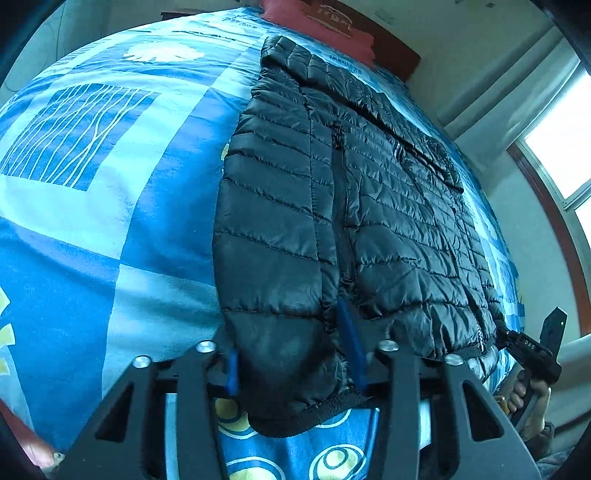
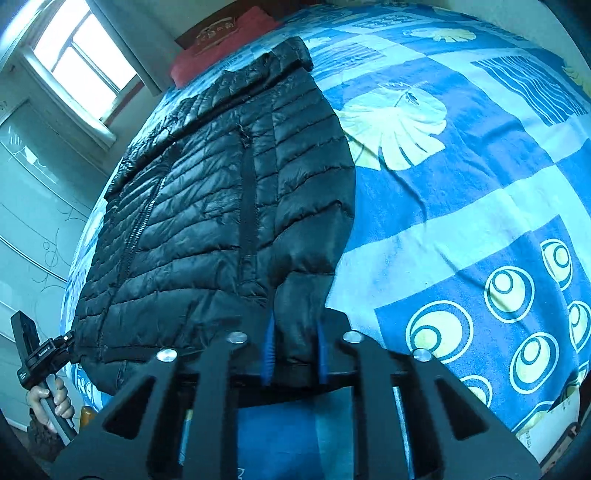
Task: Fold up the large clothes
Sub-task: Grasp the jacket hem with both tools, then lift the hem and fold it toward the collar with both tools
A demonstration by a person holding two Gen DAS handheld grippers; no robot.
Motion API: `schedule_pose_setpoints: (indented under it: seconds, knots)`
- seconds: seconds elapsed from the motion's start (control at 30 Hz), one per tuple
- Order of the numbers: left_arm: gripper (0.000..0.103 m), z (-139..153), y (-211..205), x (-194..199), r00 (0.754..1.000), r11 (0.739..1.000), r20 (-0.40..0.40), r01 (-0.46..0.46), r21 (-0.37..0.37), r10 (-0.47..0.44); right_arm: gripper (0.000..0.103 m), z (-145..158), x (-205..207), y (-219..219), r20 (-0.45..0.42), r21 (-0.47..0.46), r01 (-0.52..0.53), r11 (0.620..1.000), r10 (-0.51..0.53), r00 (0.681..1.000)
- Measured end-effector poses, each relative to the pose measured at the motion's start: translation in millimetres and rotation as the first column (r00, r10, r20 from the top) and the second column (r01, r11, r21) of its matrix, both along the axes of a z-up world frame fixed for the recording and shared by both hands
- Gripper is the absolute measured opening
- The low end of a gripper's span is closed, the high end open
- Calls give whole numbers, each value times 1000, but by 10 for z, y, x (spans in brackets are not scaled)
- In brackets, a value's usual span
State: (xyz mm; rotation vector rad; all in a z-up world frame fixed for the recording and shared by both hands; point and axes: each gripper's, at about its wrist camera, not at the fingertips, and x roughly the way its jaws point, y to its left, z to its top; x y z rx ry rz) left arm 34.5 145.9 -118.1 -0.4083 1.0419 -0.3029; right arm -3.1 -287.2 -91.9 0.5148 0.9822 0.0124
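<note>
A black quilted puffer jacket (image 1: 332, 206) lies flat on the bed, its hood toward the headboard; it also shows in the right wrist view (image 2: 207, 206). A sleeve is folded over the jacket's body and reaches the hem. My left gripper (image 1: 291, 354) holds the sleeve end and hem corner between its blue fingers (image 1: 351, 343), which stand wide around the thick cloth. My right gripper (image 2: 295, 347) is shut on the other hem corner, its blue fingers (image 2: 269, 347) pinching the cloth. Each gripper shows at the other view's edge, hand-held (image 1: 532, 354) (image 2: 40, 358).
The bed has a blue and white patterned cover (image 1: 110, 206) (image 2: 461, 177). A red pillow (image 1: 325, 22) lies at the headboard. A window (image 2: 81, 55) and wall are on the jacket's far side. The bed's near edge is under my grippers.
</note>
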Motion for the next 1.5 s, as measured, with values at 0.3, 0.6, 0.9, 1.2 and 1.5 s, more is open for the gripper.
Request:
schedule_pose_setpoints:
  seconds: [0.3,0.6,0.9,1.2,1.5]
  knots:
    - [13,237,102,-105,998,996,59,-34,-81,39,11,257,-157,-152,91,158,10,987,-24,996]
    - [12,746,208,-449,991,977,133,20,-211,8,10,680,-522,-217,164,302,-17,953,-35,986]
    - [12,1333,407,-788,978,966,208,27,-257,27,10,1106,-874,-261,234,405,-52,913,-49,971]
    - [12,1550,435,-100,967,959,256,69,-275,4,10,1392,-98,-358,341,429,-133,894,-24,940]
    - [13,1453,298,1436,962,976,269,98,-192,-44,10,1330,1551,-457,332,421,-100,902,-51,942]
